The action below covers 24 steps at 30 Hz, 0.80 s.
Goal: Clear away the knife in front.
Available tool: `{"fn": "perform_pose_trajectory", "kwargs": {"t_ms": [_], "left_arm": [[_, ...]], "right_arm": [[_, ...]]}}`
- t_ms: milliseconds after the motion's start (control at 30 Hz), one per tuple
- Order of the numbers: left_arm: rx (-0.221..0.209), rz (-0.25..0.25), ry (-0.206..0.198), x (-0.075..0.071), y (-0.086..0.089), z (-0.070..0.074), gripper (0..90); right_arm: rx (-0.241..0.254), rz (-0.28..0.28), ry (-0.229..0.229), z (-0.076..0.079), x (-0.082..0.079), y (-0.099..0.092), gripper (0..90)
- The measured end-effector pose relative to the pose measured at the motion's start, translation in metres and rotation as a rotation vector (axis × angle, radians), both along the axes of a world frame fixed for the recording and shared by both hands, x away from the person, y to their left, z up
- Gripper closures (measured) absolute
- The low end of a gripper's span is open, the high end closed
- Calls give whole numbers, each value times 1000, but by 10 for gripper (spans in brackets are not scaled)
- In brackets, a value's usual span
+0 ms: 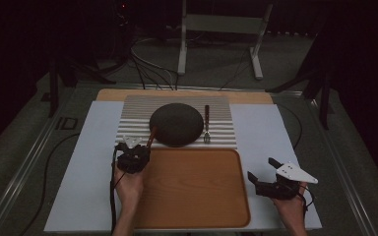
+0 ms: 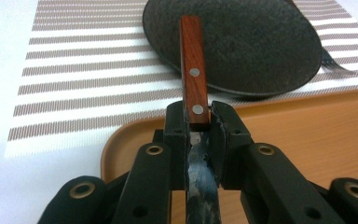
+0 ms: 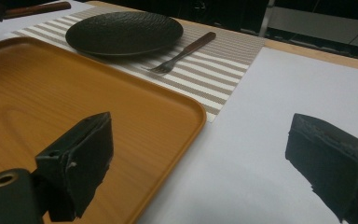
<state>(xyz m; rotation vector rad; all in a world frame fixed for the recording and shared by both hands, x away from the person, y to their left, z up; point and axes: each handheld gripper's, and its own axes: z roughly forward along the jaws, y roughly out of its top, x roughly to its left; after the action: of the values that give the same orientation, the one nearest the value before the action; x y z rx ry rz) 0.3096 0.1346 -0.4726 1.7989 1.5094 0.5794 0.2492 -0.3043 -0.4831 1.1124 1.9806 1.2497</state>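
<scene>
At the near left corner of the striped placemat (image 1: 176,123), the left tongs (image 2: 198,122) were pinching a knife (image 2: 193,70), their black jaws pressed against it just below the lower rivet of its red-brown wooden handle, with the metal blade running back between them. That handle pointed away toward the far side, and its far end overlapped the near left edge of the dark round plate (image 1: 176,124) on the placemat. Just right of the plate lay a fork (image 1: 206,125) with a matching wooden handle, tines toward the near side. Nearer than the placemat sat a wooden tray (image 1: 192,187) on the white desk (image 1: 93,162). Over the desk, right of the tray's near right corner, the right tongs (image 3: 200,163) were spread wide with nothing between them.
</scene>
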Motion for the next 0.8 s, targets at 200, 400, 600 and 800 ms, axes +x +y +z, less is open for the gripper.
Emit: {"fn": "perform_pose_trajectory", "kwargs": {"t_ms": [200, 400, 600, 800], "left_arm": [[-15, 20, 13, -10, 6, -8, 784], [-17, 44, 27, -23, 15, -16, 785], [-16, 52, 39, -36, 17, -22, 784], [-26, 73, 54, -50, 21, -30, 784]], "right_arm": [[-2, 1, 4, 0, 1, 1, 75], [-7, 3, 6, -1, 1, 2, 75], [-9, 2, 6, -1, 1, 2, 75], [-11, 3, 7, -1, 1, 3, 75]]}}
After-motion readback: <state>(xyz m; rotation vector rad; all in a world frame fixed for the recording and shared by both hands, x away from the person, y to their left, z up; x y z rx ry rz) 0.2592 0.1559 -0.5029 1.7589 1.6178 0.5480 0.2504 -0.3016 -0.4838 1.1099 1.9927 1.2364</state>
